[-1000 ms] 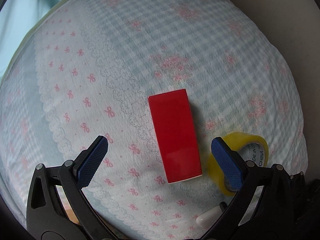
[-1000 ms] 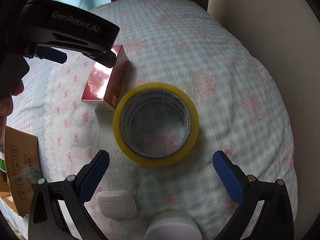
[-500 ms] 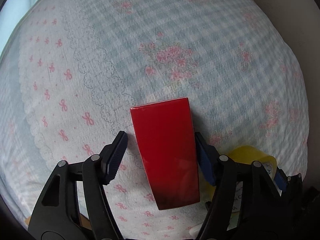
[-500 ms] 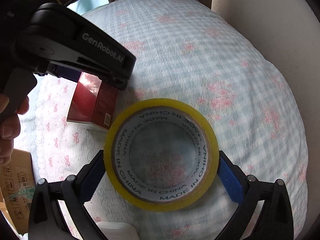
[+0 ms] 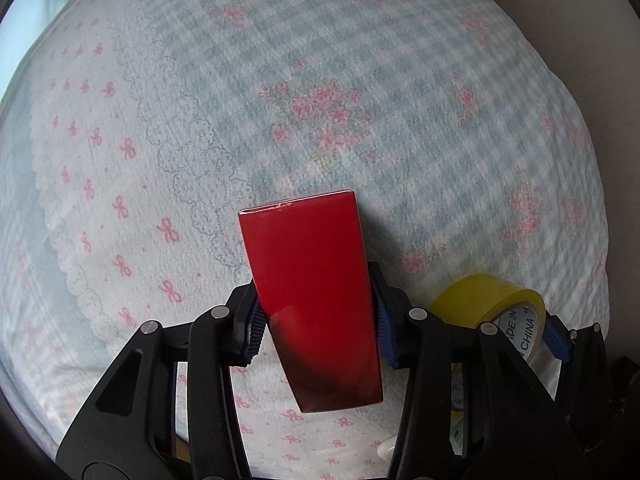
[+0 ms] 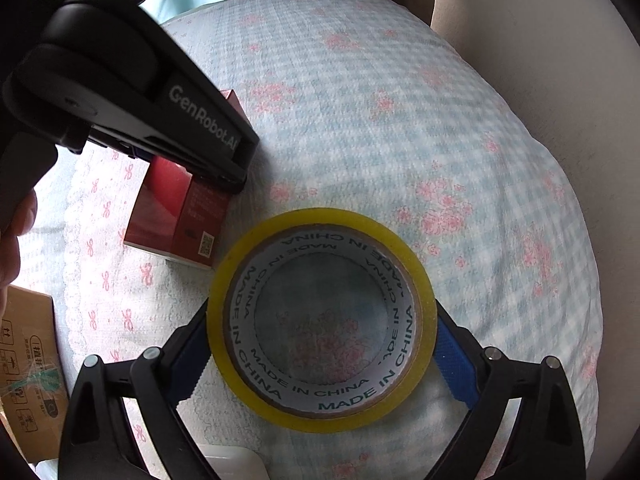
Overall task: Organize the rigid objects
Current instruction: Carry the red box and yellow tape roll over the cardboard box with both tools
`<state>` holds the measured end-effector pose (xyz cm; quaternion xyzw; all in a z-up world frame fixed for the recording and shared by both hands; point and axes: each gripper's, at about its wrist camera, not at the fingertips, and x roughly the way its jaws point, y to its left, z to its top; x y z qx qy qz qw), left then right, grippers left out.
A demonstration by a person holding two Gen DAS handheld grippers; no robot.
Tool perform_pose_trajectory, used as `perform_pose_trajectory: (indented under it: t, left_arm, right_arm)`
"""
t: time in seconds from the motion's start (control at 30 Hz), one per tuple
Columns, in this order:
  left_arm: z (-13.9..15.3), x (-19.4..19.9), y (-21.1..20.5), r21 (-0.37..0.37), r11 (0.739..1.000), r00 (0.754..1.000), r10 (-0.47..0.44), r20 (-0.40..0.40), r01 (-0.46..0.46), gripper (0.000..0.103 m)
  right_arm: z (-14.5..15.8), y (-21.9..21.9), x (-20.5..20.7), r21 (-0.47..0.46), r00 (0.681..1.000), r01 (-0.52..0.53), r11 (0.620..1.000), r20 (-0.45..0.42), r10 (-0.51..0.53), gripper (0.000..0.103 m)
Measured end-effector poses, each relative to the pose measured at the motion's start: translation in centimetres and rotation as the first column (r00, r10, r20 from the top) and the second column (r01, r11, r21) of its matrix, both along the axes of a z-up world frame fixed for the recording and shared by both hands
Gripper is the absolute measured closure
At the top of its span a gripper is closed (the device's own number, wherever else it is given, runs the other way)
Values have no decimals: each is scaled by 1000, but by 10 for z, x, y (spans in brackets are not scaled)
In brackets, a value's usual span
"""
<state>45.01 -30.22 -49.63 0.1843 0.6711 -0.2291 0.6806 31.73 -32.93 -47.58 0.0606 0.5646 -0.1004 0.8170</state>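
Observation:
A glossy red box lies on the checked cloth. My left gripper is shut on its two long sides; the box also shows in the right wrist view under the left gripper's black body. A yellow tape roll printed "MADE IN CHINA" lies flat between the blue pads of my right gripper, which press on its left and right rim. The roll also shows at the lower right of the left wrist view.
The blue-and-white checked cloth with pink flowers and bows covers a rounded cushion. A cardboard box stands at the lower left. A white case lies at the bottom edge. A beige wall is behind.
Both grippers moved down and forward over their objects and closed: the left on the red box, the right on the tape roll.

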Motion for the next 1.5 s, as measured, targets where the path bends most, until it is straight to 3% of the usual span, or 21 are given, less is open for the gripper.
perform_pose_trajectory:
  t: [0.23,0.4,0.8,1.03,1.5]
  left_arm:
    - [32,1,14,-22,1000,1000,11,9,-10,62]
    - [71,-11,21,-56,998,999,40,24,-39,62]
    - [183,-51,74,-187,978,989,107,98,-87,64]
    - [221,-91,132,-209,972,983,135,123,-107,65]
    - [298,-168,287,-323,913,933,316,172,-249,65]
  right_arm:
    - [16,-6,-5,-9,1000,17,1000,7,-17,7]
    - [37,-8,-10,-23,999,25,999,20,-25,8]
    - [140,-4,-39,-61,995,60,996,84,-55,8]
    - [198,20,-67,-47,990,86,995,116,-81,8]
    - [275,114,-115,-19,983,0,1000,181,3,8]
